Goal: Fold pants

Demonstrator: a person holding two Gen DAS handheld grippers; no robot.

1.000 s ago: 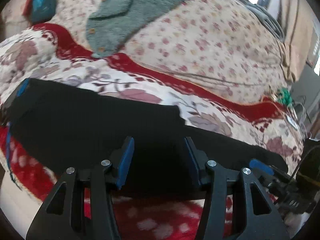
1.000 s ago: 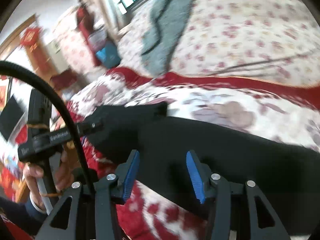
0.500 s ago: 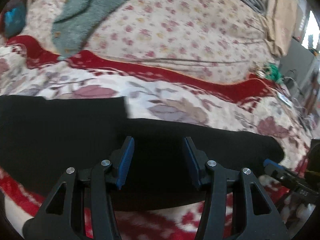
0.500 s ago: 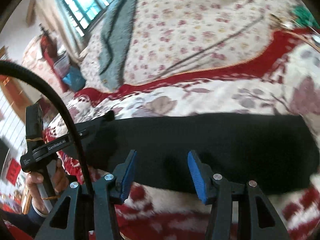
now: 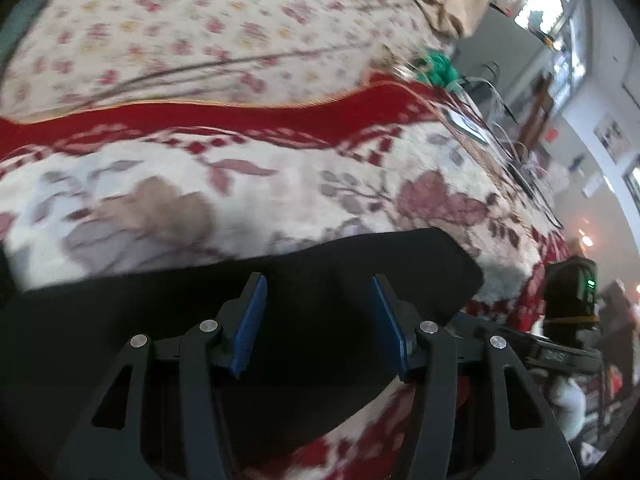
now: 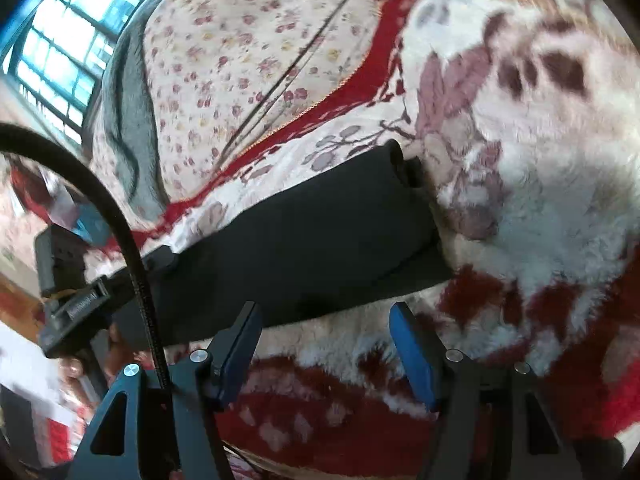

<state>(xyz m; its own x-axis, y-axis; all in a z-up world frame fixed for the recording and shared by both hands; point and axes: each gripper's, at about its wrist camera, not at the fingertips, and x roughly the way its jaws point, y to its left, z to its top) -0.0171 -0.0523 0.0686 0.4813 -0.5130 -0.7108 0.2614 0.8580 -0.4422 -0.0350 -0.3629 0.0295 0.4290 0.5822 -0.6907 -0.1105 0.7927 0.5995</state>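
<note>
Nearest in the left wrist view, the left gripper (image 5: 316, 320) hangs over the black pants (image 5: 160, 320); its jaws are opening, the blue pads (image 5: 250, 320) are spread, and the dark cloth lies beneath them, not pinched. In the right wrist view the right gripper (image 6: 326, 352) sits just short of the pants' near edge, over the fluffy red-and-white blanket (image 6: 540, 220); its jaws are opening too, with only blanket between them.

The pants (image 6: 300, 248) lie as a long, narrow band across the bed, apparently already folded lengthwise, with one end lumped up at the far right in the right wrist view. The left gripper's body (image 6: 68, 300) and a hand (image 6: 72, 364) show at the band's other end.

Beyond lie a red border, a flowered quilt (image 5: 220, 28), a grey-green blanket (image 6: 128, 112) and a window (image 6: 56, 52).

Risks, as I judge them: the blanket pile is deep, so a closing jaw may snatch fluff along with the cloth, or only the top layer, and the fold would slide apart. The bunched end could make an uneven stack. Both views are blurred, so the edges are hard to place.
</note>
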